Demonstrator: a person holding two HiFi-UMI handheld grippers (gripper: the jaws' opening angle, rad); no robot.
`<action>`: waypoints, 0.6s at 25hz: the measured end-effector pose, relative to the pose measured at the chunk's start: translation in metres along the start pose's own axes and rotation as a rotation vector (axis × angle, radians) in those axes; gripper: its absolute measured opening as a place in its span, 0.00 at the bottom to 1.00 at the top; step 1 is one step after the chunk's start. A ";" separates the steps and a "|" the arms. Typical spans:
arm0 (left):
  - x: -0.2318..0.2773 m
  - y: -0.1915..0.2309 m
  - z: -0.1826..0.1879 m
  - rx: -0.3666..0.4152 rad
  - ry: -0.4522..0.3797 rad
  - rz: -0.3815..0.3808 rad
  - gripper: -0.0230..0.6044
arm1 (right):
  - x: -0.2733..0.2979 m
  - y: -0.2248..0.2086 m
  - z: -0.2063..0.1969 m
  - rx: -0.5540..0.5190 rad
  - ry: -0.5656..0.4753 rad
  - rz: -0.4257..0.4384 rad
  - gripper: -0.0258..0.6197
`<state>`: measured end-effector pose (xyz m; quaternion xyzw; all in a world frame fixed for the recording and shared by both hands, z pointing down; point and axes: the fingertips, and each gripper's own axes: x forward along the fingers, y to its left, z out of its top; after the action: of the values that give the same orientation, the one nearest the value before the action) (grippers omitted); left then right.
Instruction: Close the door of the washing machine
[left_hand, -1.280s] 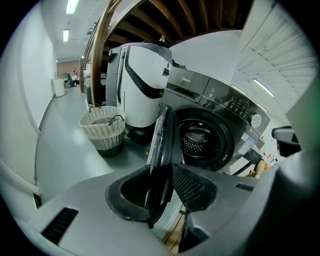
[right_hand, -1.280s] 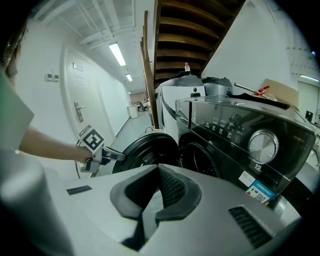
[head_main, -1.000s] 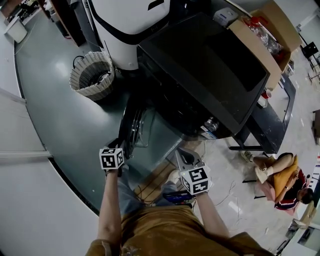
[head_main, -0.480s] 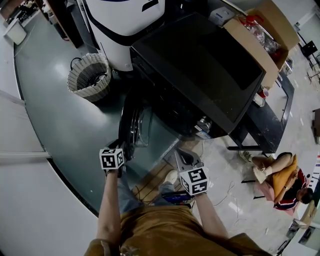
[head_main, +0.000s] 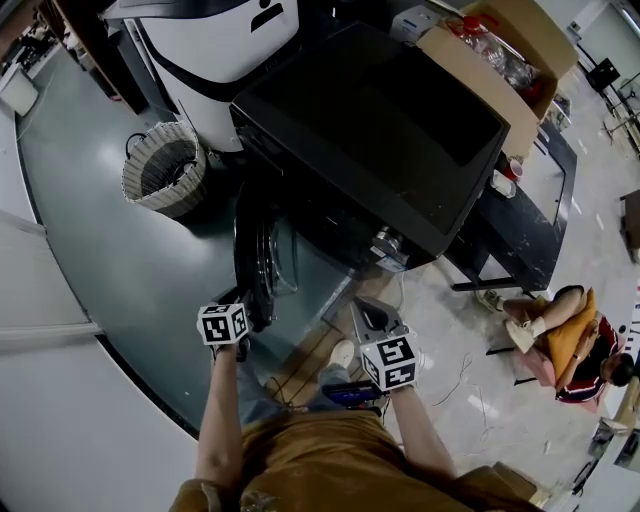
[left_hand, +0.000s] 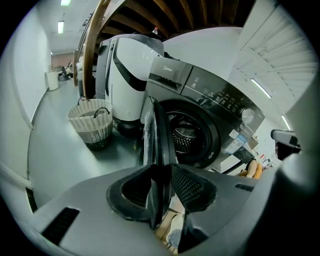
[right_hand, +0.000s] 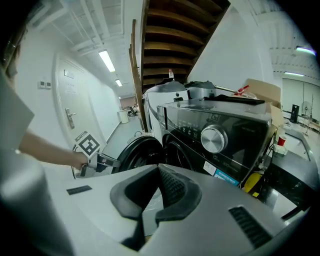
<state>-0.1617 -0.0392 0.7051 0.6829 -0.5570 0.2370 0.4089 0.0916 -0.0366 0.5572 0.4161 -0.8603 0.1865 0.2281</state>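
The job has barely begun, as I read it: the washing machine stands with its door swung well out from the front, roughly edge-on to me, and the drum opening is fully exposed beside it. My left gripper is on the door's free edge; its jaws have just been closing, the rim sits between them, and the pads look to be against it on both sides, so I take that as a hold. My right gripper hangs back in front of the machine, pads drawn together with nothing between them. What is left is the whole swing: pushing the door round to the opening and pressing until it latches. Compared with a second ago, the door's angle looks much the same, and the left gripper is at the same spot on the rim. The main change is that the machine and the wicker basket sit further toward the upper left in the head view.
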 end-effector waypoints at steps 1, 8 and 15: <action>0.001 -0.004 -0.001 -0.001 0.003 -0.004 0.27 | -0.003 -0.002 -0.002 0.006 -0.001 -0.005 0.06; 0.012 -0.027 0.001 -0.016 0.013 -0.049 0.28 | -0.012 -0.015 -0.006 0.027 -0.007 -0.031 0.06; 0.019 -0.040 0.001 -0.035 0.017 -0.070 0.28 | -0.019 -0.023 -0.006 0.038 -0.016 -0.048 0.06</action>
<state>-0.1189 -0.0493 0.7076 0.6927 -0.5334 0.2184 0.4335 0.1221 -0.0354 0.5551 0.4425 -0.8480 0.1941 0.2177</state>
